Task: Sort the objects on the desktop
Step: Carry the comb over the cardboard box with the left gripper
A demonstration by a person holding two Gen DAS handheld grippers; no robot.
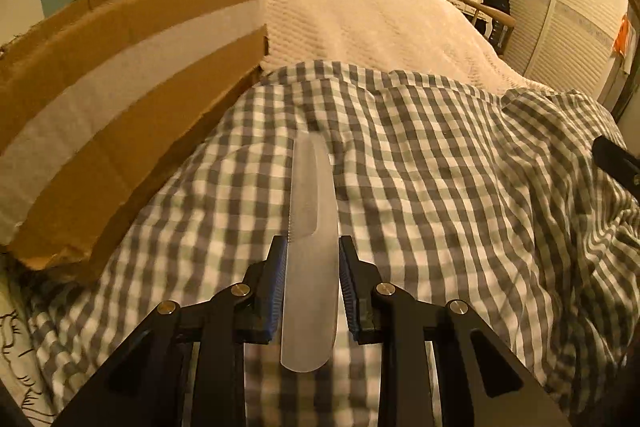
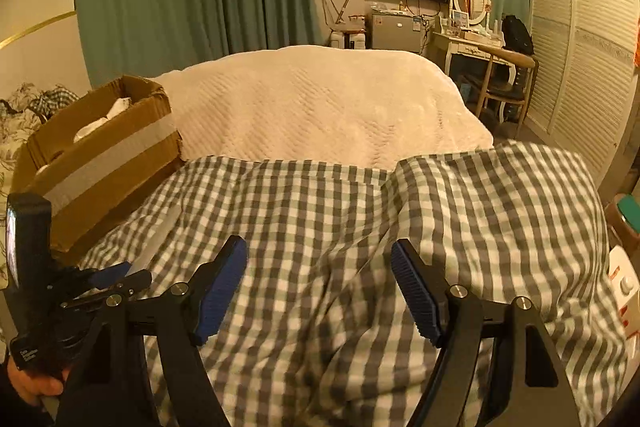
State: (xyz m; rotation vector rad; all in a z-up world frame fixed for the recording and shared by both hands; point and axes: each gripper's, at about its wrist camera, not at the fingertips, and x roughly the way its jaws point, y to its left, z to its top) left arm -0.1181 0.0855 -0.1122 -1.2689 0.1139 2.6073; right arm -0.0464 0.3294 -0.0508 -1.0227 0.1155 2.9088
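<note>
A translucent white comb (image 1: 312, 187) is gripped along its handle by my left gripper (image 1: 312, 253), whose blue pads press on both of its sides. The comb points forward above the checked cloth (image 1: 440, 167). A cardboard box (image 1: 120, 107) with a white tape band stands close on the left. In the right wrist view the box (image 2: 104, 155) holds white items. My right gripper (image 2: 318, 247) is open over the checked cloth (image 2: 320, 211), with nothing between its fingers. The left gripper (image 2: 114, 275) shows at the left edge, with a hand (image 2: 36, 387) on its handle.
A cream blanket (image 2: 320, 107) covers the bed beyond the checked cloth. At the right edge of the right wrist view are a white bottle (image 2: 624, 291) and a teal-lidded object (image 2: 628, 211). A dressing table, a chair (image 2: 504, 87) and a louvred wardrobe stand at the far right.
</note>
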